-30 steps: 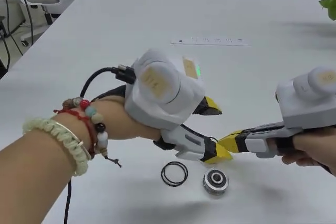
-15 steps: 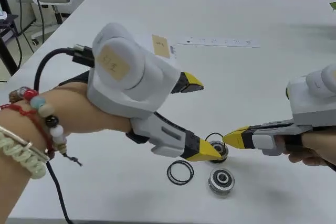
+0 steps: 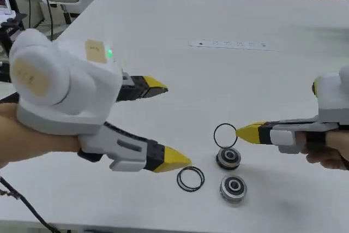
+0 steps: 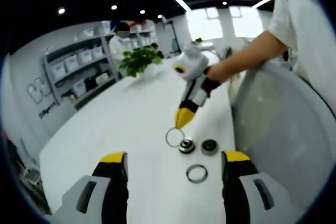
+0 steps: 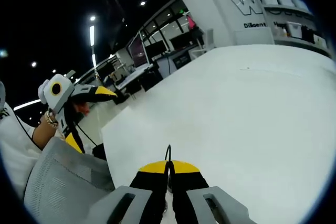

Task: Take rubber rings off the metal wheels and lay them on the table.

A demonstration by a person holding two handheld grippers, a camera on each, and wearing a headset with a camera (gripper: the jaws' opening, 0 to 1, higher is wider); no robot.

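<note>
The left tool (image 3: 175, 124) hangs with its jaws spread wide and nothing between them, its yellow tips aimed toward the work. In the left gripper view, the left tool (image 4: 174, 157) frames everything else between its two tips. Just beyond and below its lower tip, the loose rings (image 3: 178, 179) lie flat on the white bench (image 3: 163, 36), seemingly two of them overlapped. Past these sit the near wheel (image 3: 233, 187) and the far wheel (image 3: 228, 157), close together. Whether either carries rubber is too small to tell.

Just above the far wheel, the held ring (image 3: 215, 135) stands on edge, apparently clear of the metal. The right tool (image 3: 240, 133) pinches it at the rim with its jaws closed on it. In the right gripper view, the held ring (image 5: 168, 153) is a thin dark line rising from the closed tips of the right tool (image 5: 168, 167).

The laying-down likely turns on this: the ring hangs off the front of the right tool's tip, over the wheel rather than bare bench. Free surface lies ahead and below, toward the loose rings. The ring's plane is upright, so it probably needs tipping flat as it goes down. The left tool is well apart and seems not to be needed
</note>
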